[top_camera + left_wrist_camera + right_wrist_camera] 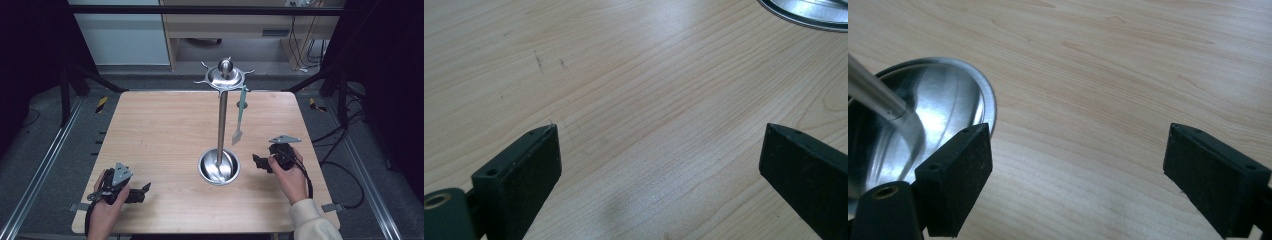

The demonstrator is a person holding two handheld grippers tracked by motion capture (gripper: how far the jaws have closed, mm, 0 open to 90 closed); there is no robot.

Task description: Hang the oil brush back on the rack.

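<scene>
Holding both tongs spread and empty, left tongs (146, 188) near the counter's (150, 130) near-left corner, right tongs (256, 162) just beside the utensil stand's bowl base (219, 167). A teal spatula (239, 116) hangs from the stand; a careless reach could tip it.

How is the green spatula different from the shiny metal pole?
The pale green spatula hangs from a hook at the rack's top, clear of the table; the shiny metal pole stands in the round metal bowl base. The spatula is flat and short; the pole is round and taller. Both point up and down.
</scene>
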